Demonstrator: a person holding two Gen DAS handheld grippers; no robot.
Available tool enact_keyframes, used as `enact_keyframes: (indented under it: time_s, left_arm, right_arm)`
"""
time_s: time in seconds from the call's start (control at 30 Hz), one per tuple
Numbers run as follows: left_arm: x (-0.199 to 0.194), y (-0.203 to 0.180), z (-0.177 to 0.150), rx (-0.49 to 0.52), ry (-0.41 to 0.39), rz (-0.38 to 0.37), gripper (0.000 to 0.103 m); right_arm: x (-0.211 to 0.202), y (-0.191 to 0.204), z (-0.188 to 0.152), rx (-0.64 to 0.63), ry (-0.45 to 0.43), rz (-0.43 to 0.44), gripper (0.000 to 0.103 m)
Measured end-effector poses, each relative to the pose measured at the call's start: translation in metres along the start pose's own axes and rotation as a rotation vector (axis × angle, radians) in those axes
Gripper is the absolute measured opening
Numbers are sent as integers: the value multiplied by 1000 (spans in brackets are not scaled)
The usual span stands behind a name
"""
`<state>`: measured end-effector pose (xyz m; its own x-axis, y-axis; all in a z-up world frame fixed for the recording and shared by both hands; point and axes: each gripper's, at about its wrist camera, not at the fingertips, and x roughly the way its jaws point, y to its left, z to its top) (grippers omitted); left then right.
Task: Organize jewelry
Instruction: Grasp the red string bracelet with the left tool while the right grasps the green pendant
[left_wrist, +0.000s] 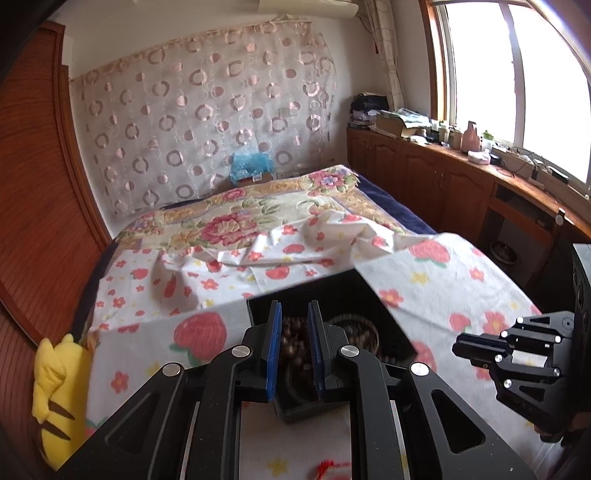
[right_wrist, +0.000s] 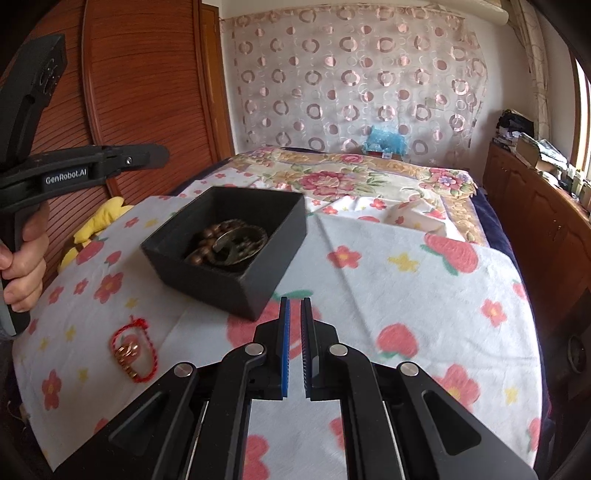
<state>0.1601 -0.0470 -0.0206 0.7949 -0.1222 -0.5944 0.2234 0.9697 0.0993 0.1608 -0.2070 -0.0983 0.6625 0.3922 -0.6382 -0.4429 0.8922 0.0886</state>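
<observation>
At frame centre, wooden bead bracelets (right_wrist: 225, 243) are seen inside the black box (right_wrist: 236, 284); left claw (left_wrist: 294, 347) is held parted above it, empty; right claw (right_wrist: 294, 347) is nearly closed, empty.

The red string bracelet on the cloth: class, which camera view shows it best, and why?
The right wrist view. There the red string bracelet lies whole on the strawberry cloth, left of the black box, gold charm visible. The left wrist view shows only a red scrap at the bottom edge, behind the left gripper.

box (left_wrist: 373, 314) contents blurred, red cord (left_wrist: 327, 466) cut off — bottom edge
</observation>
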Motion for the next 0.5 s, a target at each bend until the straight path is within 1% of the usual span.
enact_keyframes:
  time_s: [0.1,0.13,0.2,0.5]
  left_arm:
    - [-6,3,-14,0,8,-6,14]
    - [-9,4,-20,-2,15,-10,14]
    - [-11,6,-30,-7,25,-16,15]
    - [-7,14,-76,-23,98,-24,15]
  right_arm:
    - [-2,13,-6,-12,15,26,9]
    - [-2,16,-8,-16,19,32,14]
    - [-4,25,-12,-28,24,51,21]
    - [-7,61,-34,-91,95,118,21]
